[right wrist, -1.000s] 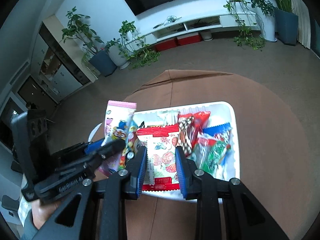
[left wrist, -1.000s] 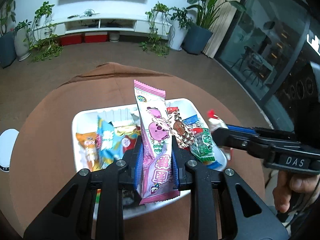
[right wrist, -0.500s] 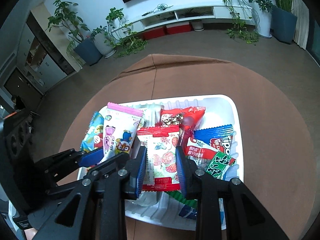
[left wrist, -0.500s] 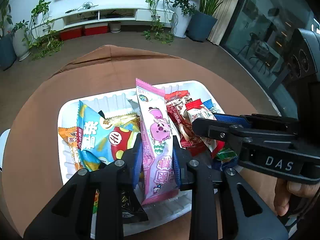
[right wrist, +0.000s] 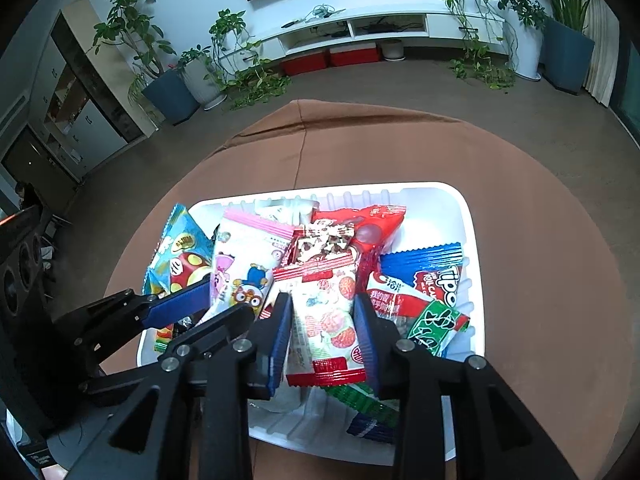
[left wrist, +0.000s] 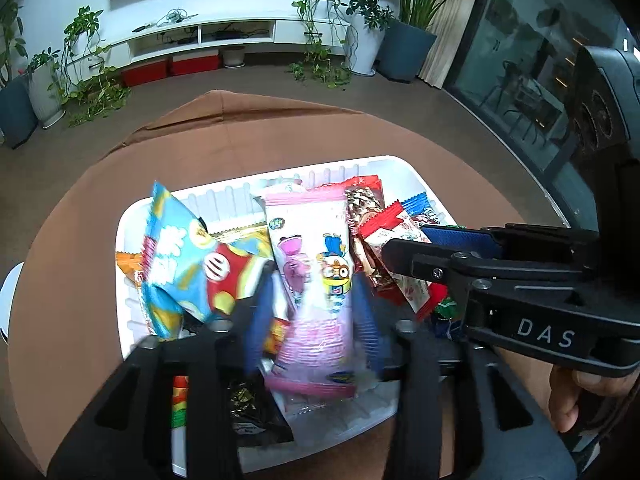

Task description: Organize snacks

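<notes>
While both grippers hang over the white tray [right wrist: 472, 240], each has a snack packet between its blue pads.

With its jaws having just been opening, the left gripper [left wrist: 310, 312] stands spread, gaps showing on both sides of the pink cartoon packet [left wrist: 316, 280], which is blurred and lies loose between the pads. The right gripper [right wrist: 322, 332] has also just been widening; its pads sit at the edges of the red-and-white strawberry packet [right wrist: 328, 320], and I cannot tell whether they press on it. Around these lie a blue chip bag [left wrist: 180, 264], a red chocolate bar wrapper [right wrist: 360, 224] and a blue-and-red Tipo packet [right wrist: 428, 276], all inside the tray on the round brown-covered table [right wrist: 520, 200]. A person's hand [left wrist: 568, 392] grips the right tool's handle.
</notes>
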### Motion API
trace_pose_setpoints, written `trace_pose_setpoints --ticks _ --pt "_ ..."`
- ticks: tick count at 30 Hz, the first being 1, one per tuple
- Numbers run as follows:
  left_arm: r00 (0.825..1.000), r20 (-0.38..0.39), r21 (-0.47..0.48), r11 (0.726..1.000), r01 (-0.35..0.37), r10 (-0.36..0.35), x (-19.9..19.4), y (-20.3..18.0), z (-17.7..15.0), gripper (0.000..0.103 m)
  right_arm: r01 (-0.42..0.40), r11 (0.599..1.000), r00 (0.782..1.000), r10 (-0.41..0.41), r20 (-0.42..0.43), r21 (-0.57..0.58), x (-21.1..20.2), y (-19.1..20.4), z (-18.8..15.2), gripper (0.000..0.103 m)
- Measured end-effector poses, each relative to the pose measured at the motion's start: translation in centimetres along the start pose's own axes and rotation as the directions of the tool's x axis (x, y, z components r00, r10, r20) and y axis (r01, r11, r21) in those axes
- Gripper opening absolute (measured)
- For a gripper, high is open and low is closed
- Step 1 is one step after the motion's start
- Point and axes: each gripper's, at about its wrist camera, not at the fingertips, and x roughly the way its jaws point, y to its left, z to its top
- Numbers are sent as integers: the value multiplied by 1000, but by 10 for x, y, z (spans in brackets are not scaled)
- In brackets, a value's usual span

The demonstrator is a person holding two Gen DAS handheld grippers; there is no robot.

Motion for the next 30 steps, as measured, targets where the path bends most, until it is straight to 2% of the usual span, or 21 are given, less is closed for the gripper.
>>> trace_pose_setpoints --ticks 1,9,12,16,17,19,21,24,27,28,30 --pt "1000 2 4 1000 -1 1 0 0 -1 53 1 1000 1000 -1 0 0 0 -1 0 36" --pt "1000 2 2 1000 -17 17 -1 2 -7 54 3 1000 1000 -3 15 7 -6 -4 0 36" --pt "1000 13 1 1000 -22 22 -5 2 -7 59 7 1000 1000 -7 27 13 -10 -5 1 36" --pt "998 45 5 999 -37 37 -18 -2 -9 71 8 1000 998 -10 59 27 -21 -4 -1 62" --pt "997 61 8 999 -42 42 -24 -5 -11 75 5 1000 998 -7 70 30 -25 -4 -1 65" --pt "993 103 1 998 -65 65 -38 -7 -13 96 -7 999 995 4 96 35 -34 -4 -2 70" --pt "986 149 -14 997 -76 77 -53 -9 -15 103 -10 999 991 6 131 31 -47 -2 -4 76" --pt "969 219 -22 993 -112 114 -82 -15 -20 103 -10 1000 982 9 189 7 -68 3 -10 83" --pt "948 290 8 990 -142 134 -117 -29 -30 103 -14 1000 960 15 279 -7 -96 9 -22 90" --pt "934 321 17 985 -174 160 -131 -36 -35 103 -14 1000 945 15 326 -5 -108 10 -28 93" --pt "883 401 16 962 -274 244 -161 -51 -47 103 -17 1000 908 14 418 3 -132 12 -40 97"
